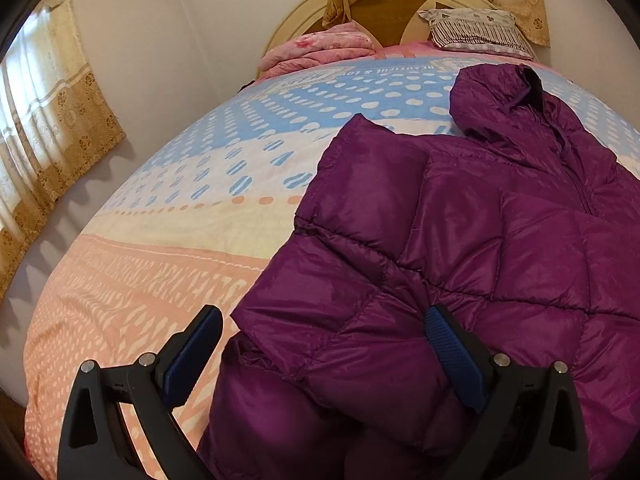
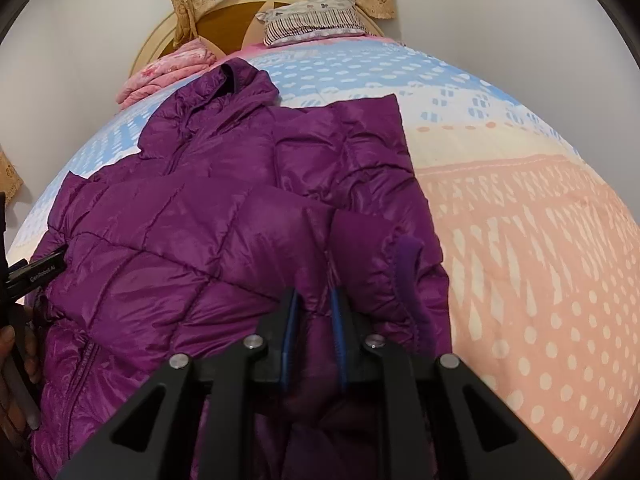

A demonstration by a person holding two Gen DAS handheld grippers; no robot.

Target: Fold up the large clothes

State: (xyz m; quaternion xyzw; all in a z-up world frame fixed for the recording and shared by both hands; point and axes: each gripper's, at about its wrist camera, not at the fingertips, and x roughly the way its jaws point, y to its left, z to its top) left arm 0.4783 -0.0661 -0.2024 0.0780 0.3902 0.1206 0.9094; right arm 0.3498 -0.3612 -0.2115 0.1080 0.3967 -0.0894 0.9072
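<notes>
A shiny purple quilted puffer jacket with a hood (image 1: 460,240) is lying spread across the bed's patterned quilt in blue, cream and peach bands (image 1: 168,240), its hood pointing toward the cream and brown wooden headboard (image 1: 384,8). The left gripper (image 1: 324,354) is hovering at the near edge of the jacket with its jaws standing wide apart: one blue-padded finger is sitting over the peach part of the quilt, the other over the purple fabric, and a folded sleeve edge is lying between them, ungripped. The right gripper (image 2: 316,320) is pinching a ridge of the jacket's near side, its jaws drawn close together on the fabric, just beside a dark purple knitted cuff (image 2: 412,280) that is curling up to the right of them. In the right wrist view the jacket is filling the left and middle of the bed, with one sleeve folded over toward the quilt's bare peach side. A folded pink blanket (image 1: 320,50) and a striped pillow with a floral print (image 2: 312,20) are resting by the headboard, well apart from the jacket.
</notes>
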